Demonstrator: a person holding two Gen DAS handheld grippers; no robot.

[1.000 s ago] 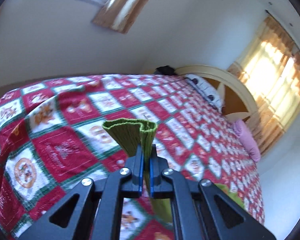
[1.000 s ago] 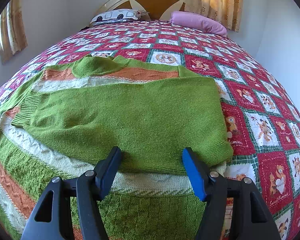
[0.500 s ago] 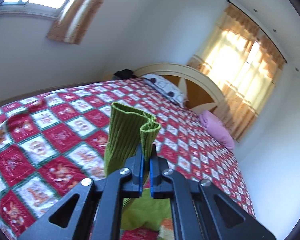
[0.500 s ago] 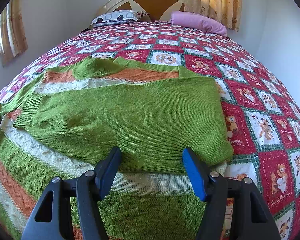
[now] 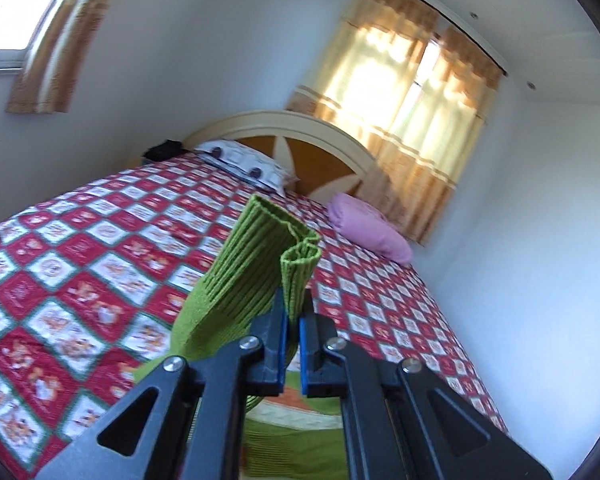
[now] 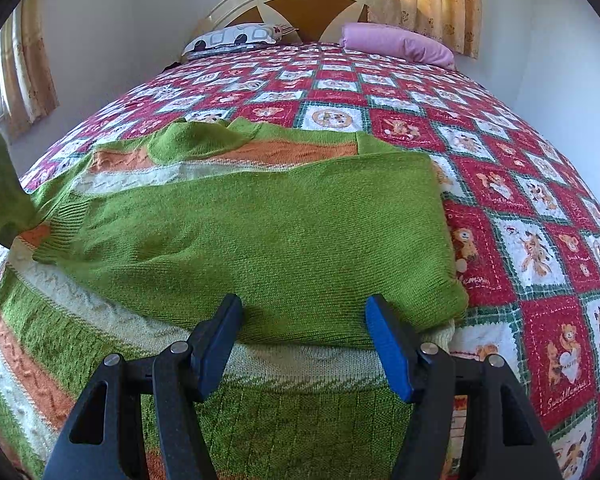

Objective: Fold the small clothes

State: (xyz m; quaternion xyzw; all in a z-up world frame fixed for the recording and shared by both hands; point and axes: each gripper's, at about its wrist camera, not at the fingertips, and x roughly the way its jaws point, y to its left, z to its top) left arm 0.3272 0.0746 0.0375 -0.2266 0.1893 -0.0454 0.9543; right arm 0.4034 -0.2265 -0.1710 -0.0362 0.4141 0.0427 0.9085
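Left wrist view: the left hand-held gripper (image 5: 293, 320) has its blue pads pressed together on the ribbed cuff (image 5: 256, 276) of a green sleeve, pinching it so the cuff stands up above the jaws in a folded curl. The sleeve hangs away to the lower left, lifted clear of the bed (image 5: 100, 264), which is covered by a red, white and green patchwork quilt. Below the jaws part of the green sweater's body shows, with an orange and a cream stripe. At the head of the bed lie a patterned pillow (image 5: 252, 166) and a pink pillow (image 5: 368, 232) before a rounded headboard (image 5: 312, 140); lit curtains (image 5: 412, 120) hang behind.

Right wrist view: the right hand-held gripper (image 6: 304, 344) is spread wide with nothing between its pads, poised just above the green sweater (image 6: 260, 232), which lies flat on the quilt. One sleeve is folded across the sweater's chest, its ribbed cuff at the left. Orange and cream stripes show above and below that fold. At the far left edge a dark green piece of knit (image 6: 0, 192) rises out of frame.
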